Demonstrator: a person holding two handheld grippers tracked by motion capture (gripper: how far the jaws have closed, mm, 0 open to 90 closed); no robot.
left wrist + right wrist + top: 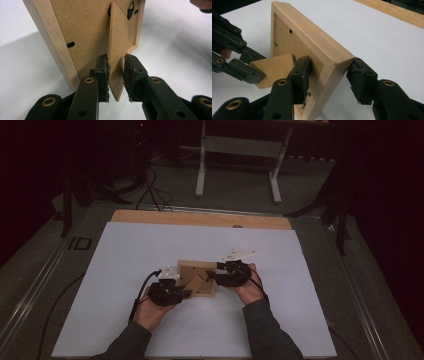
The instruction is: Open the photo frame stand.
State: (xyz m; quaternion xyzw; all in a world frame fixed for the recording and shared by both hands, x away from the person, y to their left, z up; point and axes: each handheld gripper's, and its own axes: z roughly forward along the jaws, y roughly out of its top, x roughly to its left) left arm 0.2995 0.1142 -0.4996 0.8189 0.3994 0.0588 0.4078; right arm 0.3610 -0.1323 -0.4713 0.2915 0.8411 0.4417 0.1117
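Frame (196, 276) stands mid-surface, back toward me. My left tongs (116, 75) straddle its stand (116, 50), spread, edge-on between the pads. My right tongs (328, 78) bracket the frame's corner, not quite pinching.

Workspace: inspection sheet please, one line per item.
Surface: white sheet on a wooden board.
Job's things: wooden picture frame, back showing; its fold-out stand hinged outward.
Clutter: nothing seen.
Grippers: left gripper straddles the stand, left pad touching, gap at the right; right gripper straddles a frame corner, gap at the right pad.
Cables: black cable trails from the left gripper.
Surroundings: dark room, grey table legs behind.
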